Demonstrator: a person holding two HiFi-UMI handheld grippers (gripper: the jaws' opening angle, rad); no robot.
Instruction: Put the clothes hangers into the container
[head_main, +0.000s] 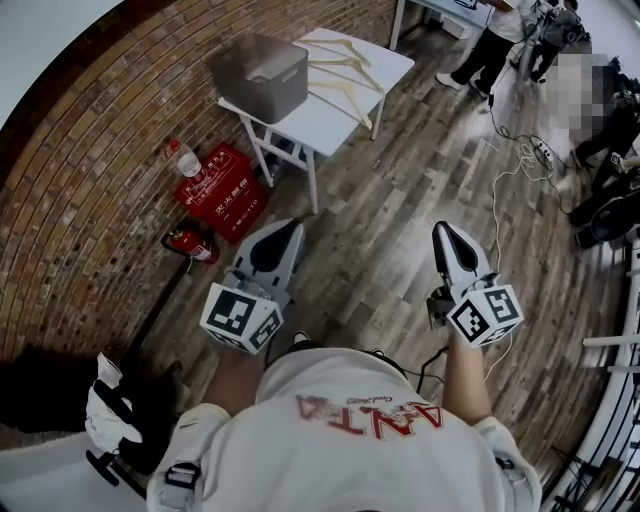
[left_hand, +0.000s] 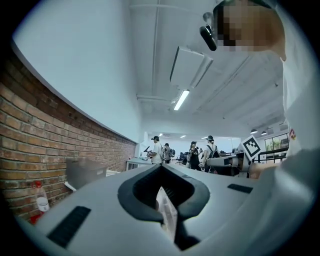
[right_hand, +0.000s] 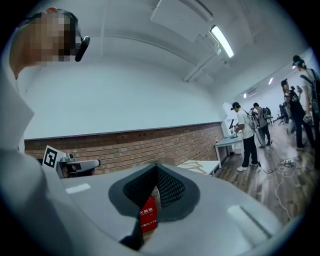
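Apparently not begun: see hangers (head_main: 345, 80) lying on counter (head_main: 308, 126), upper middle of frame, beside container (head_main: 262, 70), none visibly inside. Find left gripper (head_main: 288, 228) and right gripper (head_main: 444, 230) fully closed, empty.

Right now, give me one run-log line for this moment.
stage: not started | left tongs: shut, empty | right tongs: shut, empty | pale wooden clothes hangers: on white table, beside grey rectangular container

One grey container (head_main: 262, 70) stands at the left end of the single white tabletop (head_main: 300, 125). Three pale wooden clothes hangers (head_main: 345, 92) lie on the rest of it. On the floor are one red fire-extinguisher box (head_main: 222, 192), one clear bottle (head_main: 183, 158) and one fire extinguisher (head_main: 192, 244).
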